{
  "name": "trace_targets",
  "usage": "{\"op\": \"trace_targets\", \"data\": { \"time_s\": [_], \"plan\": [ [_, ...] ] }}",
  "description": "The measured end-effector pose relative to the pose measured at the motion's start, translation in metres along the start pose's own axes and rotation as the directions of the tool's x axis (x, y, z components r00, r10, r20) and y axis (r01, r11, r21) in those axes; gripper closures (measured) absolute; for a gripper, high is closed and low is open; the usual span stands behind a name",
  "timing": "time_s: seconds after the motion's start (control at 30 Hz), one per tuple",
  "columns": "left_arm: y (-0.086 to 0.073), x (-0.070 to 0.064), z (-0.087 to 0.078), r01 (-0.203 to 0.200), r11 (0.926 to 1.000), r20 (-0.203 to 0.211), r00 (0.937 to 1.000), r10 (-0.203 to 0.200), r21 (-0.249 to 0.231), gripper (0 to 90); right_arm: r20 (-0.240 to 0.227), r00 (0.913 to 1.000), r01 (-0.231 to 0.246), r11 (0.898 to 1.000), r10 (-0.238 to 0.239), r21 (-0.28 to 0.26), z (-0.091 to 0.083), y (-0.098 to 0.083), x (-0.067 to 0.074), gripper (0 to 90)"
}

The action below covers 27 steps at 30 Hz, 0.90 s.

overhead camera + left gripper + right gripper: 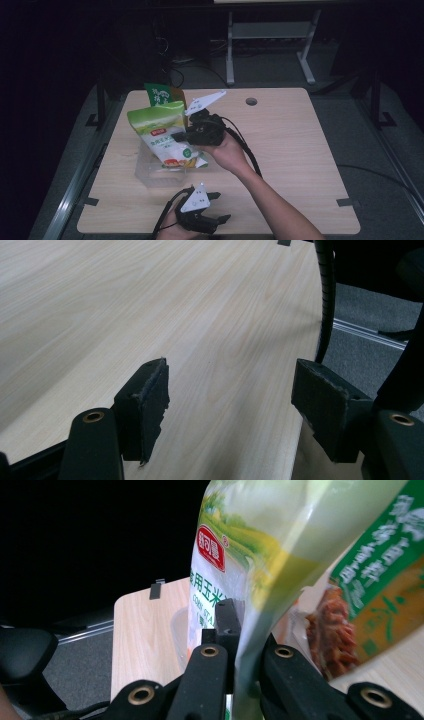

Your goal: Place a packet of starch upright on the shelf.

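Clamping the pale-green bag [162,135], the right gripper [182,136] holds it upright, long axis vertical, above a clear container [150,172]; left gripper [220,206] gapes empty near the table [300,150] front edge.

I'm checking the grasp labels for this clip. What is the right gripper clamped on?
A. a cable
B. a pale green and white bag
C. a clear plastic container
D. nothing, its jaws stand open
B: in the right gripper view the right gripper has its jaws shut on the edge of the pale green and white bag, which the high view shows lifted over the clear container.
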<state>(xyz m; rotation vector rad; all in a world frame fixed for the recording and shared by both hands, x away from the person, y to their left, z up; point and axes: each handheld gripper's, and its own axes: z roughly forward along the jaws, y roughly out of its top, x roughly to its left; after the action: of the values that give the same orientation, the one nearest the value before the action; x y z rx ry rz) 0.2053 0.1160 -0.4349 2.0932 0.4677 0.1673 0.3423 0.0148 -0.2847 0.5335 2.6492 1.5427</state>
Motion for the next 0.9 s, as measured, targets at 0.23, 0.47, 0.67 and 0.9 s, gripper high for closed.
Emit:
{"op": "trace_targets", "data": {
  "time_s": [0.23, 0.47, 0.67, 0.9],
  "plan": [
    [-0.002, -0.002, -0.005, -0.002, 1.0, 0.006, 1.0, 0.002, -0.003, 30.5, -0.025, 0.9996, 0.014, 1.0, -0.014, 0.017, 0.029, 0.005, 0.002, 89.8],
    [-0.006, -0.002, -0.008, 0.008, 0.9999, 0.011, 0.9999, -0.008, -0.009, 30.5, -0.037, 0.9993, -0.002, 0.999, 0.004, 0.049, 0.059, 0.002, -0.001, 89.8],
    [-0.009, -0.003, -0.009, -0.001, 1.0, 0.012, 0.9999, 0.001, 0.005, 30.5, -0.051, 0.998, -0.034, 0.998, 0.036, 0.054, 0.077, -0.002, -0.006, 89.8],
    [-0.012, -0.003, -0.01, -0.005, 0.9999, 0.013, 0.9999, 0.005, 0.011, 30.5, -0.054, 0.9981, -0.024, 0.994, 0.03, 0.108, 0.092, -0.012, -0.004, 89.7]
  ]
}}
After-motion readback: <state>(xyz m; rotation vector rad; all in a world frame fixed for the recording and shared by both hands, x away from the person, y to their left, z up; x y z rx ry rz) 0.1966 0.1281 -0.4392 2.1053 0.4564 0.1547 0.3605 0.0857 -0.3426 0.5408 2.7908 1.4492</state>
